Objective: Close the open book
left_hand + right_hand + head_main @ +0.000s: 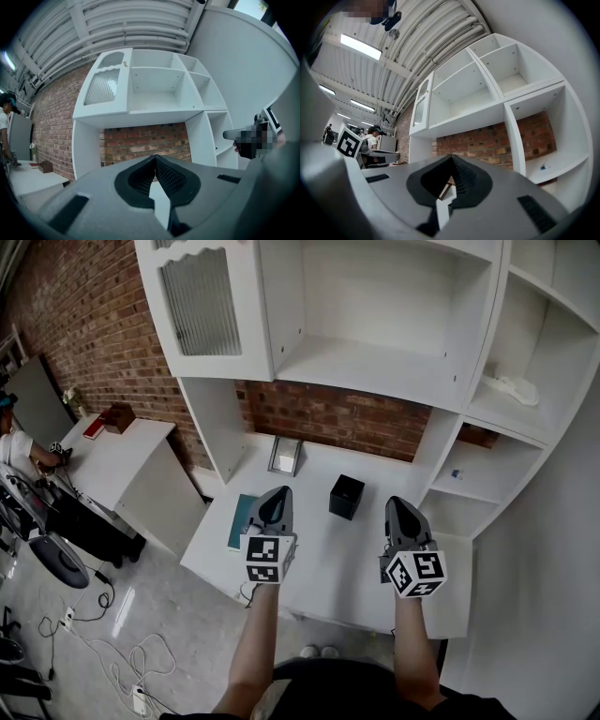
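We look along the right gripper [451,158] — grey plastic body, black ribbed jaws closed tip to tip at centre. From twelve to three o'clock stands a white shelving unit [487,105] of open compartments, with a red brick wall [487,143] behind. Towards eleven o'clock run white ceiling pipes [436,42] — beside a lit strip light [361,47].

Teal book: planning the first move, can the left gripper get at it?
Probably yes: the left gripper, shut, overlaps the teal book's right edge in the head view; nothing lies between them.
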The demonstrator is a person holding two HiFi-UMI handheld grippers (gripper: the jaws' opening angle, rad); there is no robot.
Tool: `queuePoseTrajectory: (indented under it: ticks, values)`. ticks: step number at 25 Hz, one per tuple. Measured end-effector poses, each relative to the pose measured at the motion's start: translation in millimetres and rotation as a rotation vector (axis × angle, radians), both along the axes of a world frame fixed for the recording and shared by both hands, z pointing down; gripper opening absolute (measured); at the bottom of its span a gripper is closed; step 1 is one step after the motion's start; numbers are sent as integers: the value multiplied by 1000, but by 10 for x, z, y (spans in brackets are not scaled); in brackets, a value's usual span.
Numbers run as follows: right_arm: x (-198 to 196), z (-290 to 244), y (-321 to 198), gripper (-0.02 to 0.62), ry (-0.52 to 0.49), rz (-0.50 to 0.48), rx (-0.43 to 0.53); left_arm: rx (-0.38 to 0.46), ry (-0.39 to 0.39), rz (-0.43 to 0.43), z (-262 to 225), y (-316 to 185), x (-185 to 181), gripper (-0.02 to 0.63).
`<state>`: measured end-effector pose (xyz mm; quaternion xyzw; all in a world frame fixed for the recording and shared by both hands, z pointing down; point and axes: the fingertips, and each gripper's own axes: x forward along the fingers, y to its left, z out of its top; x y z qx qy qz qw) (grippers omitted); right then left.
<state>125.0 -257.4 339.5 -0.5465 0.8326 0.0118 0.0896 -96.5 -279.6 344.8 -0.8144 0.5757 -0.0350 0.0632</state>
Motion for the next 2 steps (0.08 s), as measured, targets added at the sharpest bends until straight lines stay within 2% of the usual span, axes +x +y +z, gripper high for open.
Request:
queuePoseTrajectory:
  ticks: [2]
  values:
    - [-8, 9, 10, -2, 1, -1, -2, -3, 1, 0, 16, 4, -4, 9]
